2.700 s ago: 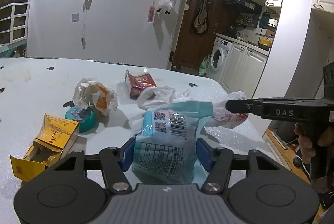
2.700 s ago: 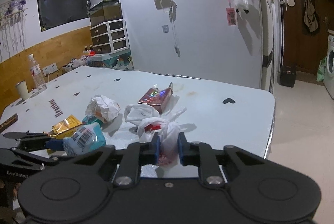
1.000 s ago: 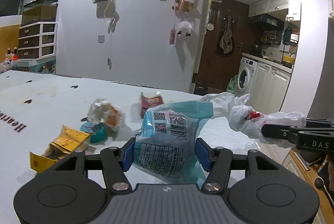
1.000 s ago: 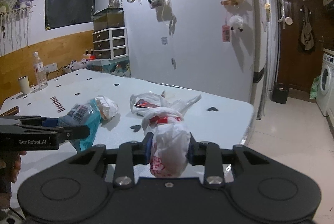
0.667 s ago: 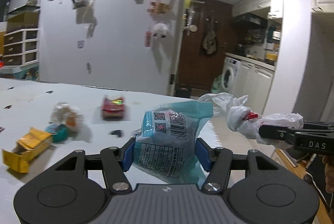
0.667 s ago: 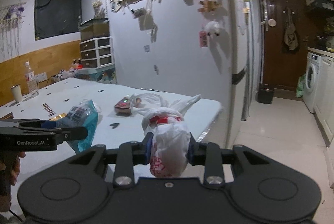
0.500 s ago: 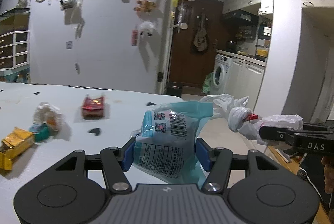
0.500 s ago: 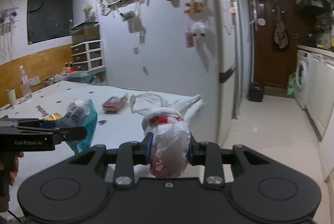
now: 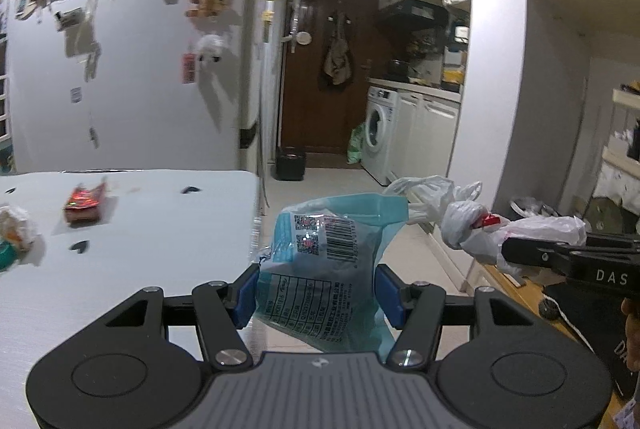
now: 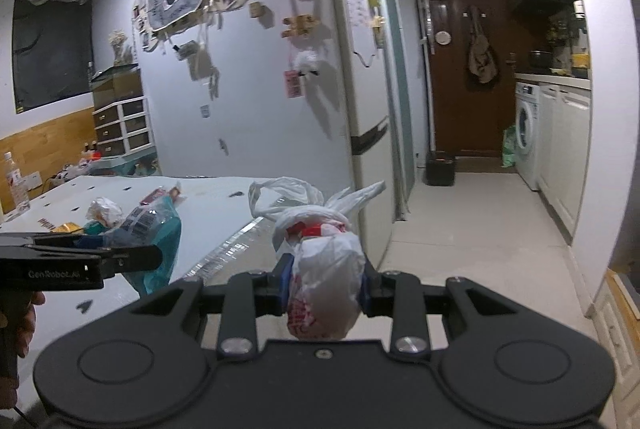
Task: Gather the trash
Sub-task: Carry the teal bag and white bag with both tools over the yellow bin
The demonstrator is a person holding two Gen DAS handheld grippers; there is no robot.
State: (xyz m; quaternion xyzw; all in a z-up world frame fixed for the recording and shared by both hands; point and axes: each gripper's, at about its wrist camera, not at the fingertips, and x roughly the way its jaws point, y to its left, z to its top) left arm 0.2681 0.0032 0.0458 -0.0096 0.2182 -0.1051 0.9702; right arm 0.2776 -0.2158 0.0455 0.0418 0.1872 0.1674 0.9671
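My left gripper [image 9: 316,293] is shut on a teal plastic snack bag [image 9: 324,261] with barcodes, held in the air beyond the table's right edge. My right gripper [image 10: 323,287] is shut on a knotted white plastic bag [image 10: 320,269] with red print, also held off the table. The white bag shows in the left wrist view [image 9: 476,229], and the teal bag shows in the right wrist view [image 10: 152,229]. On the white table [image 9: 160,229] lie a red snack wrapper [image 9: 84,205] and a crumpled paper ball [image 10: 105,211].
A fridge [image 10: 360,89] covered in magnets stands behind the table. A tiled floor leads to a brown door [image 10: 464,77], a washing machine [image 9: 378,133] and white cabinets. A small black bin [image 10: 440,169] and a green bag [image 9: 355,149] stand by the door.
Both grippers have lifted their bags off the table and swung to the right, toward the hallway. The table and its remaining litter have slid to the left of both views.
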